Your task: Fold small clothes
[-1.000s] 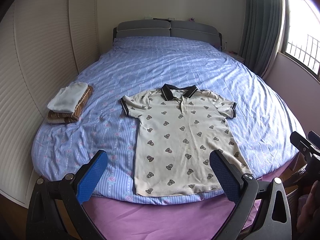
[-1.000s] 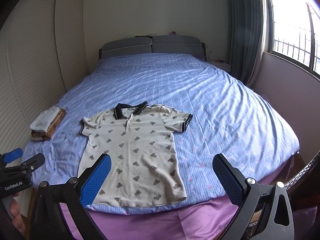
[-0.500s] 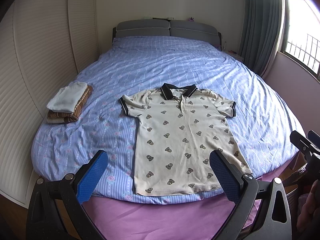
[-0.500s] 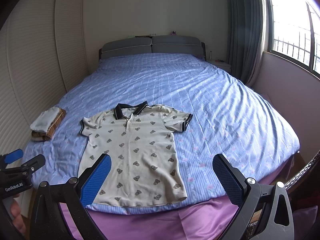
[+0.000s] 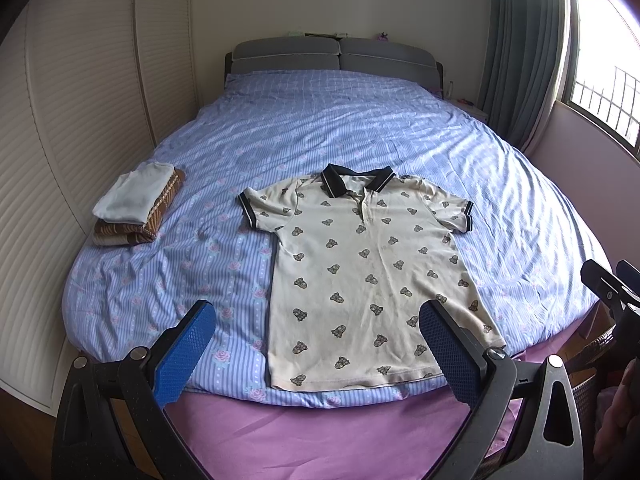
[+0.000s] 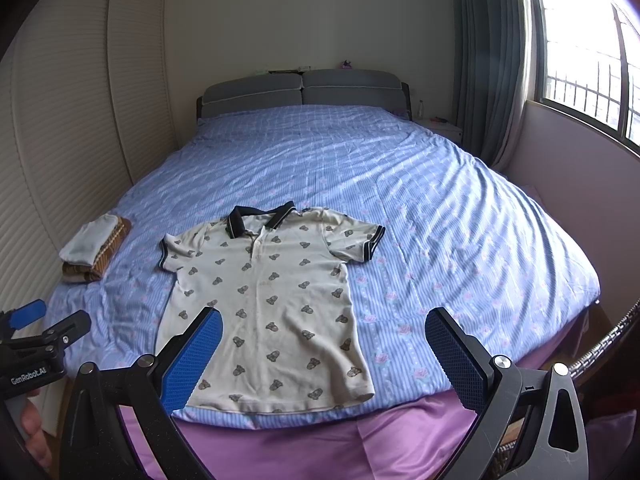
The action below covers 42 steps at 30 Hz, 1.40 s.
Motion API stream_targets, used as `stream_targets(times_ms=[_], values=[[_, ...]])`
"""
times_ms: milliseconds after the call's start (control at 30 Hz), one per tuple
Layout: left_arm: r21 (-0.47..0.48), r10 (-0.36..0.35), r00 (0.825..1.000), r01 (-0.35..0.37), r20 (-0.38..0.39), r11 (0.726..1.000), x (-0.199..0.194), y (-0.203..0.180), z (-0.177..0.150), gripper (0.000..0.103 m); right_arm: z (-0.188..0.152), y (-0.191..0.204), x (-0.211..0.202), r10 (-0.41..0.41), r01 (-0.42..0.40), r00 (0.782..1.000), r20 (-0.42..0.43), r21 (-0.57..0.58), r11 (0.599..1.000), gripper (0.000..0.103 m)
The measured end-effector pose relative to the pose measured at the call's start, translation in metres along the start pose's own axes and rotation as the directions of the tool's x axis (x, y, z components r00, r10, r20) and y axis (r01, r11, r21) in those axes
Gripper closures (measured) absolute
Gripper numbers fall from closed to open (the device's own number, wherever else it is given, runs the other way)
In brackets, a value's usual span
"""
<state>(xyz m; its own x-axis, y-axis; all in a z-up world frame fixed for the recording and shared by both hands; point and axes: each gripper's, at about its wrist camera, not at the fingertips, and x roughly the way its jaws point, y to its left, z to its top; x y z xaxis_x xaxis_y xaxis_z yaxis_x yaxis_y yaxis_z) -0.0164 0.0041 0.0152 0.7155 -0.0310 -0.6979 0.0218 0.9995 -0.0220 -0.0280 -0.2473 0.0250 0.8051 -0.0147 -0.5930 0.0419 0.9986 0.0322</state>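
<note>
A cream polo shirt (image 5: 360,276) with a dark collar and small bear prints lies flat, face up, near the foot of the bed; it also shows in the right wrist view (image 6: 272,300). My left gripper (image 5: 316,354) is open and empty, held above the foot of the bed before the shirt's hem. My right gripper (image 6: 324,354) is open and empty, above the shirt's lower right part. Each gripper shows at the edge of the other's view, the right one (image 5: 612,288) and the left one (image 6: 44,332).
A stack of folded clothes (image 5: 136,208) lies at the bed's left edge, also in the right wrist view (image 6: 94,248). The blue striped bedspread (image 5: 360,132) covers the bed, with purple sheet (image 5: 320,432) at the foot. Slatted wardrobe doors stand left, window and curtain right.
</note>
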Motion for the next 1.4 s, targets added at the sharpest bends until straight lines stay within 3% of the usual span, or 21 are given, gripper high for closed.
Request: stream_targets(times_ms=[1033,1233,1400], values=[[0.013,0.024,1.0,-0.024,0.017,1.0,-0.002,-0.001,-0.002,0.0,-0.001,0.0,0.006,0.003,-0.003,1.0,0.013,-0.003,1.0,0.0],[0.029,0.025,0.999,-0.026,0.024,0.999,0.017,-0.012,0.006,0.0,0.008,-0.006,0.034,0.015,-0.015,1.0,0.007,0.005,1.0,0.0],[0.028,0.018,0.999,-0.019,0.038,0.999,0.055,-0.027,0.031,0.0,0.026,-0.022,0.068,0.015,-0.015,1.0,0.017,0.032,0.999,0.0]])
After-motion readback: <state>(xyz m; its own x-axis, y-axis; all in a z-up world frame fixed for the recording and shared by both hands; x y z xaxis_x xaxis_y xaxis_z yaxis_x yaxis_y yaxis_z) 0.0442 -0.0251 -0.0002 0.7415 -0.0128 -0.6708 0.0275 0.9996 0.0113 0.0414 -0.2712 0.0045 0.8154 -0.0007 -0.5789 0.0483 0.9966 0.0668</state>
